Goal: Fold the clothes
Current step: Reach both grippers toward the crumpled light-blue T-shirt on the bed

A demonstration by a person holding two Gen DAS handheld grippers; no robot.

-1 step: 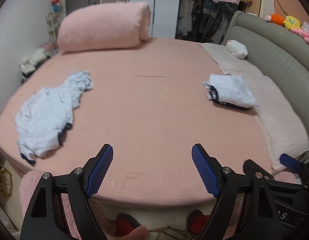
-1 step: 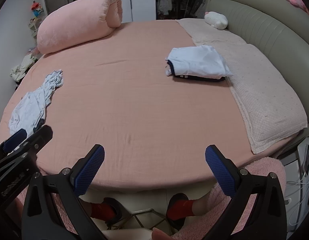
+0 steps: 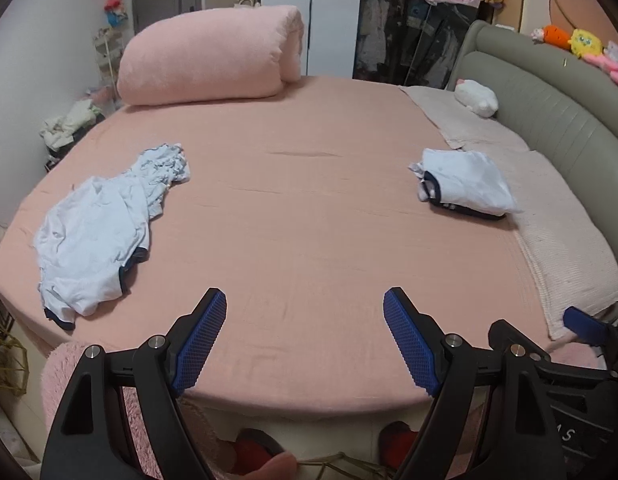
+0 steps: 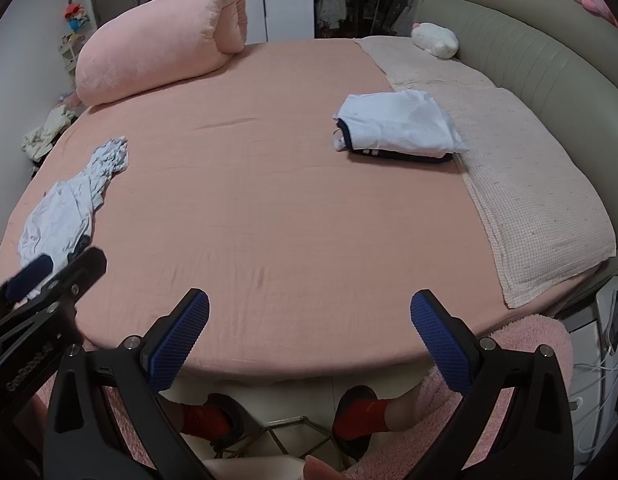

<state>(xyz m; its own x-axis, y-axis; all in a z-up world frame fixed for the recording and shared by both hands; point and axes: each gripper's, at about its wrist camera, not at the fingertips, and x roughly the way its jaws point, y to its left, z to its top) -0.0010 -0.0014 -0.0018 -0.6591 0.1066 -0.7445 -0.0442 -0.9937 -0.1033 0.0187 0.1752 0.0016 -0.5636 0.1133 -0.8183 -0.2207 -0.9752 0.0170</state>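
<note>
Two claws (image 3: 305,336) (image 4: 309,332) gaping, empty; bed (image 3: 309,220) w/ clothes (image 3: 97,232)

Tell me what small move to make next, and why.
Probably swing the left gripper toward the crumpled white garment at the bed's left edge. Both it and the right gripper are open and empty, the folded stack sits finished, and that heap lies unfolded.

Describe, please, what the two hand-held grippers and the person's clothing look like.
Each hand-held gripper, left and right, has black plastic arms with silver bolts and two blue, ridged finger pads. The person wears fluffy pink clothing and red socks.
</note>
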